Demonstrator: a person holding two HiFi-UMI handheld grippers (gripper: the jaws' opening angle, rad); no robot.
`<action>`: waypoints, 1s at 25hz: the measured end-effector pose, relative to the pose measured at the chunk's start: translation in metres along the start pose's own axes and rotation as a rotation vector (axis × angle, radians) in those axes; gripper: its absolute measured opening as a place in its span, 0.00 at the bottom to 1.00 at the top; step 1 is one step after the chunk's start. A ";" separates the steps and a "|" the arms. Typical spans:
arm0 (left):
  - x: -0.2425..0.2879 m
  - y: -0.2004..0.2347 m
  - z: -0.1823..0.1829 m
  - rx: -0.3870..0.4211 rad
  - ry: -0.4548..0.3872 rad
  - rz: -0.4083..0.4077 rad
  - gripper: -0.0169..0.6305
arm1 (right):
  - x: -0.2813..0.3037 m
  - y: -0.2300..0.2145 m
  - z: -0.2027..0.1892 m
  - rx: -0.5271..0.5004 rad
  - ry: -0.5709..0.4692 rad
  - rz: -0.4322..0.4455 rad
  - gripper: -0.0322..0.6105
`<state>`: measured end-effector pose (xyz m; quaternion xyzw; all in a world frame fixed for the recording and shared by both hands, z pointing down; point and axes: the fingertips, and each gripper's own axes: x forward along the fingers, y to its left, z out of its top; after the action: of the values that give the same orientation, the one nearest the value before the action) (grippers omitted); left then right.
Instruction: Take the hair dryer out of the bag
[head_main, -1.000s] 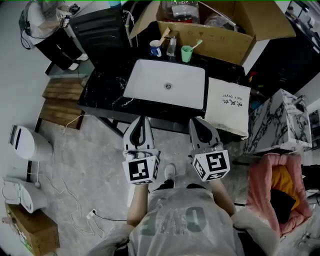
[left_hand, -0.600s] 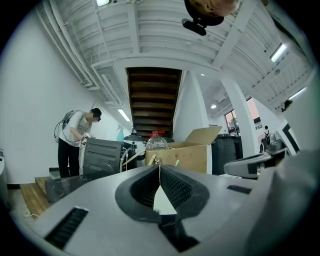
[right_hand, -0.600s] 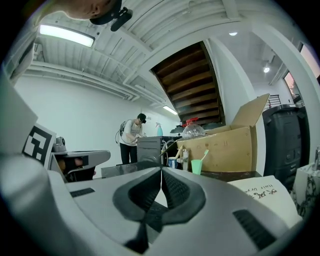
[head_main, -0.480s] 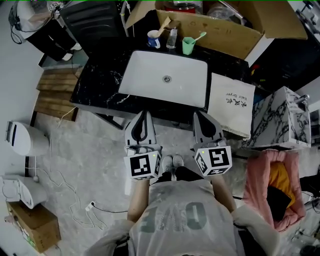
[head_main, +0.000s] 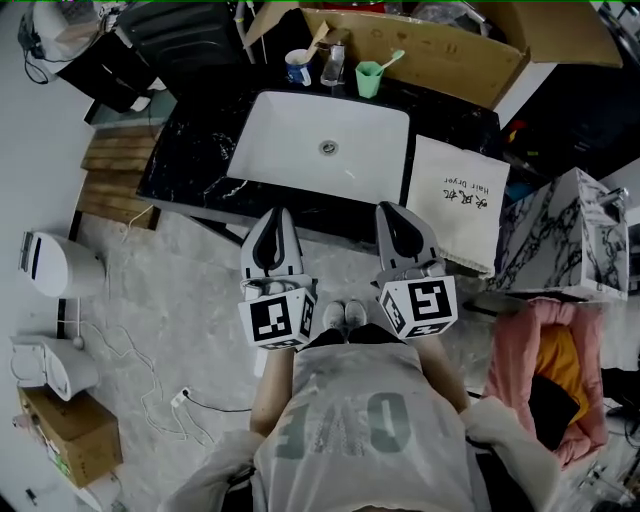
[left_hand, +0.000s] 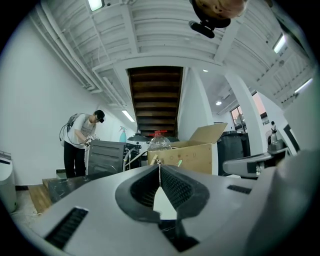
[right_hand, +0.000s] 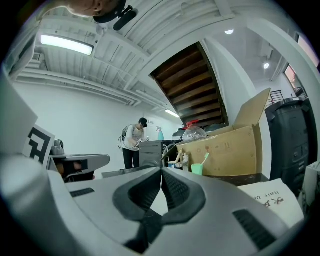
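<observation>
Hair dryer is out of sight. On the black counter (head_main: 190, 165), just right of the sink (head_main: 290, 150), the white bag (head_main: 448, 225) lies flat, and the dryer is most likely inside it. Your left gripper (head_main: 276, 214) and right gripper (head_main: 390, 208) hover at the counter's near edge, clear of the bag, each with its jaws pressed together on nothing. Part the jaws before you reach. Find the bag's open end first, then pin the cloth with one gripper and draw the dryer out with the other. Handwriting on the bag reads "hair dryer", beside characters too small to read.
</observation>
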<state>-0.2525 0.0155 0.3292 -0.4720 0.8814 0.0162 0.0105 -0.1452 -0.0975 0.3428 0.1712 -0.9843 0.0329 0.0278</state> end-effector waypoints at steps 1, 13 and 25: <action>-0.001 0.001 -0.001 0.000 0.000 0.012 0.07 | 0.000 -0.001 -0.001 0.008 -0.004 0.008 0.10; -0.001 0.007 0.001 0.013 -0.022 0.080 0.07 | 0.009 -0.010 -0.011 0.044 -0.018 0.035 0.10; 0.025 0.027 0.008 -0.001 -0.039 0.034 0.07 | 0.039 0.003 -0.001 0.029 -0.024 0.001 0.10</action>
<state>-0.2885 0.0100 0.3204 -0.4564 0.8890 0.0260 0.0271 -0.1823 -0.1079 0.3462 0.1714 -0.9841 0.0450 0.0134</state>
